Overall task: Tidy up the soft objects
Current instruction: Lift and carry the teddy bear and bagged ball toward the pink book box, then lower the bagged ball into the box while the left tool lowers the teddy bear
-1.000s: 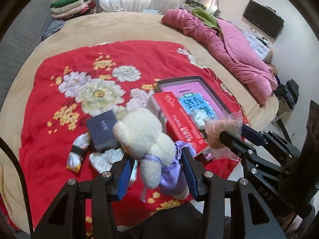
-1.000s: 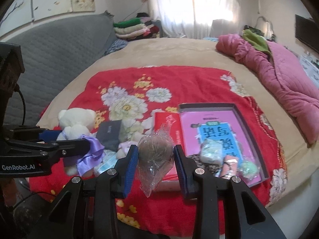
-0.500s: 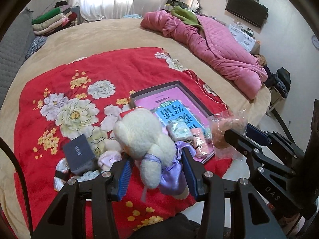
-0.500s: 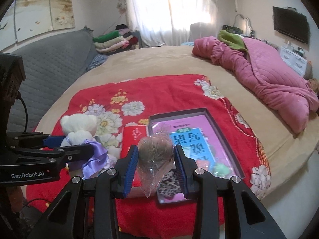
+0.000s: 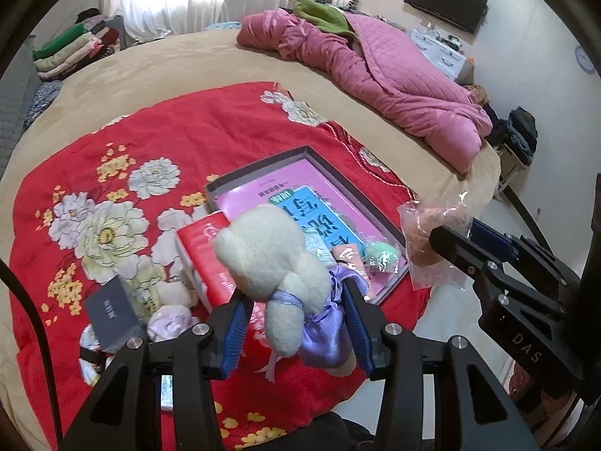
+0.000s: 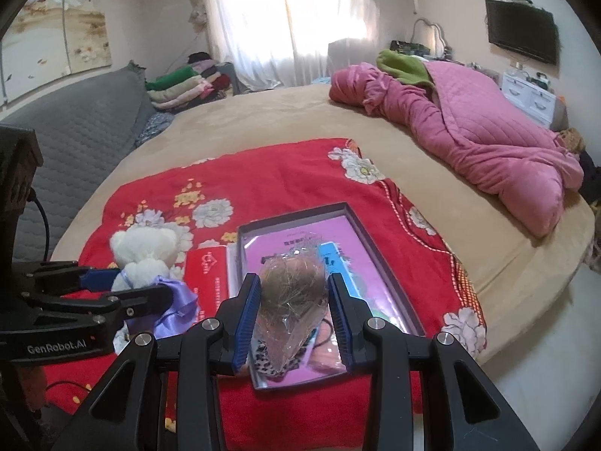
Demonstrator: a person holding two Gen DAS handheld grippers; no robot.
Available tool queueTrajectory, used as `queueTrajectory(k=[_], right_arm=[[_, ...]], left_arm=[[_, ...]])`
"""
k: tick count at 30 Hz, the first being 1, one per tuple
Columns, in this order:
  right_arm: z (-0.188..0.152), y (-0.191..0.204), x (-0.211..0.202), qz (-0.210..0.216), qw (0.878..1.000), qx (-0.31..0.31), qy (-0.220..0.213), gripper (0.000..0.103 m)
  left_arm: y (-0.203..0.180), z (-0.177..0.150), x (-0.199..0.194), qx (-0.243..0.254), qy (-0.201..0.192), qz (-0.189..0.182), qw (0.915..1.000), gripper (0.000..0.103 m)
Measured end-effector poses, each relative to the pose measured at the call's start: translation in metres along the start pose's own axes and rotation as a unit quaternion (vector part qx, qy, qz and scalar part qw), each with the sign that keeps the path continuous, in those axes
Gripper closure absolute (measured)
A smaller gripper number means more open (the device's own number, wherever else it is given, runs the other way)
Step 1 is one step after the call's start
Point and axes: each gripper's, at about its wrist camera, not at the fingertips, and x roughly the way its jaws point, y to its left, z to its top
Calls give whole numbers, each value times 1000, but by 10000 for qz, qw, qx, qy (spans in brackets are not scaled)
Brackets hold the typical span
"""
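Above the near edge of a red floral blanket [image 5: 210,127] spread on a tan bed [image 6: 263,120], two hand-held grippers each carry a soft item. The left gripper [image 5: 296,323] is clamped on a cream teddy bear [image 5: 270,255] with a lilac bow, its blue pads pressing the toy's body from both sides; the bear hangs over the blanket, just left of the tray [image 5: 221,184] and in front of a red box [image 5: 199,251]. The right gripper [image 6: 293,315] is closed on a clear bag [image 6: 289,300] holding a brownish, fibrous ball, pinched between its pads directly above the near end of the tray. The tray, a shallow dark-rimmed box with a pink and blue printed sheet inside, lies on the blanket; a green ball [image 5: 381,257] and a few other small soft pieces rest at its near end. Left of the tray, past the red box, a small dark box [image 5: 110,310] and a pale pink bundle [image 5: 171,321] sit on the blanket. Beyond the tray, a pink quilt [image 6: 480,139] is heaped on the bed's far right side.
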Motion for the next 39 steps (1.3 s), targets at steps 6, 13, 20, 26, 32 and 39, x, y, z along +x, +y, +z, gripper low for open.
queueTrajectory(k=[6, 13, 20, 26, 32, 39], right_arm=[[-1, -14, 9, -39, 9999, 111, 79, 65], [-5, -28, 22, -58, 9994, 301, 178, 65], [-10, -41, 34, -59, 9984, 464, 321, 65], [-13, -50, 56, 5, 9968, 605, 528, 65], [-15, -60, 76, 85, 9942, 810, 699, 65], [-15, -62, 101, 174, 9925, 836, 876, 65]], left_arm=[[-11, 3, 21, 146, 162, -80, 9997, 55], [-23, 4, 50, 252, 452, -188, 9985, 55], [-33, -2, 83, 425, 795, -221, 9957, 55], [-39, -6, 104, 505, 1034, -216, 9931, 55], [-43, -7, 117, 655, 1162, -149, 9910, 55], [-45, -7, 127, 718, 1229, -94, 9898, 55]])
